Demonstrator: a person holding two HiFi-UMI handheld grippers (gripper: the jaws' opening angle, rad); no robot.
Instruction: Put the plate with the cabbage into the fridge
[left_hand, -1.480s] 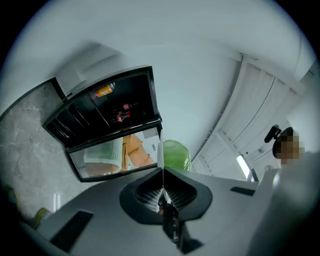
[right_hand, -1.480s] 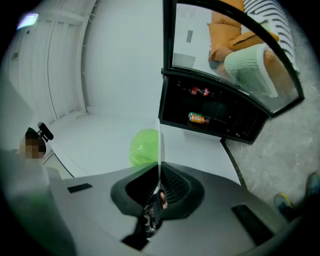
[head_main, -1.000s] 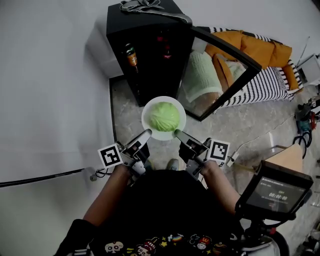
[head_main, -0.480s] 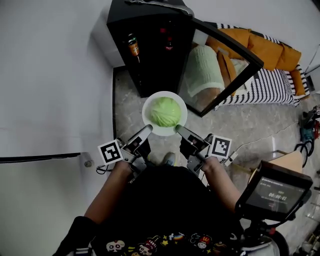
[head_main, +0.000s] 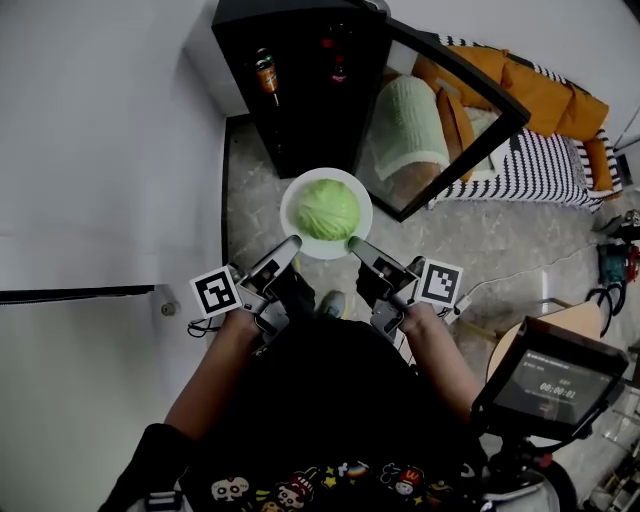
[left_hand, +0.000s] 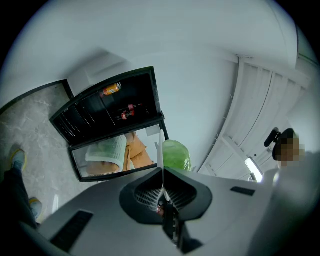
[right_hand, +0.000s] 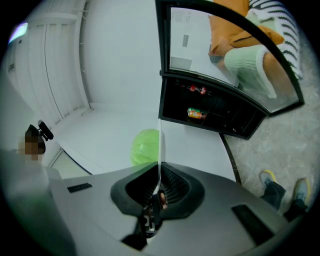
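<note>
The plate (head_main: 289, 222) hangs in the air just before the open front of the black fridge (head_main: 300, 100), over the marbled floor (head_main: 250, 215), with the cabbage (head_main: 327, 209) sitting in the middle of it. The plate is round, so it has no long side to speak of. Its face is turned up and the cabbage rides on top.

Both claws have it by the near rim. The left gripper (head_main: 291, 243) bites the near left edge and the right gripper (head_main: 352, 243) the near right, the two angled in toward each other. In each gripper's own view the jaws are pressed together on the thin white rim (left_hand: 160, 150) (right_hand: 160, 145) — it runs edge-on between them, with the green head just past it (left_hand: 176, 155) (right_hand: 145, 146).

Room is tight on two sides. The glass door (head_main: 440, 120) stands swung out to the right, its lower corner near the plate's right edge. To the left the white wall (head_main: 100, 150) runs close alongside the fridge. Between them the dark opening lies just beyond the plate's far rim. Inside, a bottle (head_main: 265, 75) with an orange label stands at the left and some red items sit further right.
</note>
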